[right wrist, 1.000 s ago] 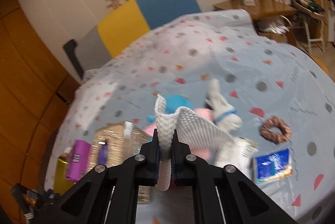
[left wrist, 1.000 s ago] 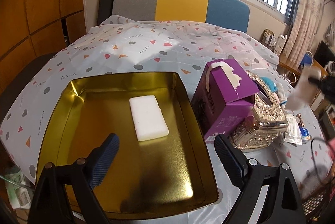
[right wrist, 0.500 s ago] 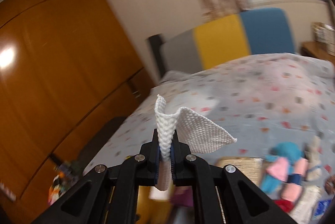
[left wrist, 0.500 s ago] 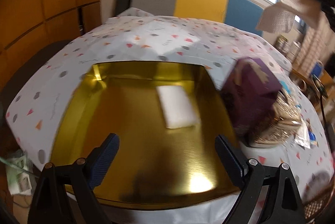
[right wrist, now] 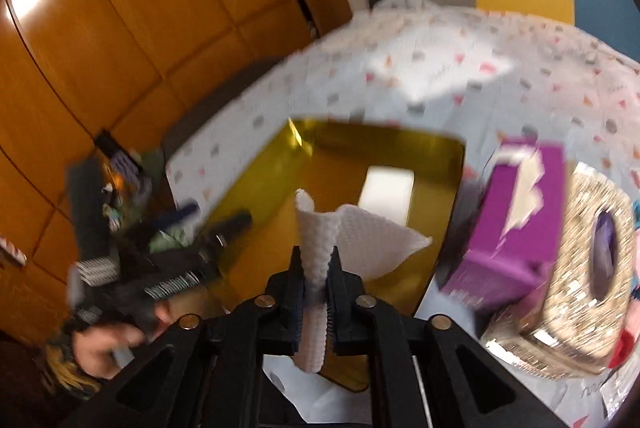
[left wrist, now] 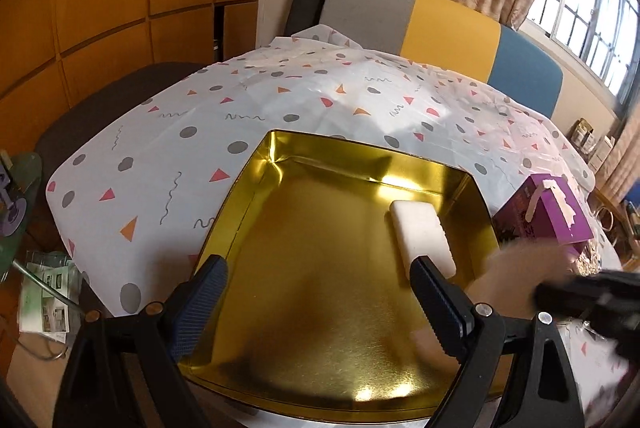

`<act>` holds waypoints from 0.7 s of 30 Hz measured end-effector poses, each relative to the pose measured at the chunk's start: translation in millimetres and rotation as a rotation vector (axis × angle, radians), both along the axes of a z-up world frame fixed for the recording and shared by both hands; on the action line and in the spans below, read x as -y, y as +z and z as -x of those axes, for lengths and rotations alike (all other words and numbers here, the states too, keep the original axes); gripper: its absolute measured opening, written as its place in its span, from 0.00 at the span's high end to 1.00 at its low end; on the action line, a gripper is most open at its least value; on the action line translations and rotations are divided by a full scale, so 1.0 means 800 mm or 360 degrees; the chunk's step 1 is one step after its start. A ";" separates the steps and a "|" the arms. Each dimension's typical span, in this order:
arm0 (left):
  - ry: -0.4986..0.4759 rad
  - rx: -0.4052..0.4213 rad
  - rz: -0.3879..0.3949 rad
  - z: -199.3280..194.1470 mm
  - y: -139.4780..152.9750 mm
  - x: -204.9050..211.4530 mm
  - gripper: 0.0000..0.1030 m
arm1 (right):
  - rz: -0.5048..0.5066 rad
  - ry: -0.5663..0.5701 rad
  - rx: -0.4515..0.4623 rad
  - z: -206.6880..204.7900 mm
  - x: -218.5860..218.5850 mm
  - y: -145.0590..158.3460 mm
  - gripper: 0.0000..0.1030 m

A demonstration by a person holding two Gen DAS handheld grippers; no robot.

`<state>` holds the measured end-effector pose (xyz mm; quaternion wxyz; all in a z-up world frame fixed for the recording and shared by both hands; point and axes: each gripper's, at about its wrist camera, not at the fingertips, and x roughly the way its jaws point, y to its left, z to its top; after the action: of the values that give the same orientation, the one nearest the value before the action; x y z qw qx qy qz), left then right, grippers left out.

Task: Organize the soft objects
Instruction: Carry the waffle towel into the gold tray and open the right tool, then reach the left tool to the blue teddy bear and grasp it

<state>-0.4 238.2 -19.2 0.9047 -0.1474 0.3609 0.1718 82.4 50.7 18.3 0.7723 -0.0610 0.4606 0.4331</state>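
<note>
Though blurred, cloth (right wrist: 362,248) above tray (right wrist: 256,204).

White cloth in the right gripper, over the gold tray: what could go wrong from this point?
1. The right gripper has its jaws opening with the white cloth between them, near the near rim of the gold tray; the cloth may drape over the rim or fall outside.
2. The cloth may land on the white sponge already in the tray.
3. The left gripper, open, hovers low over the tray, so the two grippers could collide.
</note>
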 end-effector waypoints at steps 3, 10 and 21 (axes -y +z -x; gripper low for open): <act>-0.0025 0.0005 0.0006 -0.001 0.000 0.008 0.10 | 0.0049 -0.0016 -0.0060 -0.005 -0.005 -0.028 0.56; -0.0101 0.0026 -0.0015 -0.004 0.005 0.027 0.10 | 0.0064 -0.0085 0.0028 0.004 0.018 -0.028 0.54; -0.0273 0.0046 -0.0097 -0.006 0.022 0.076 0.10 | 0.0093 -0.0271 0.0344 0.026 0.078 0.001 0.53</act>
<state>4.7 177.5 -1.3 0.9252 -0.0910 0.3538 0.1025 61.9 -11.5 19.4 0.8494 -0.0905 0.3906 0.3432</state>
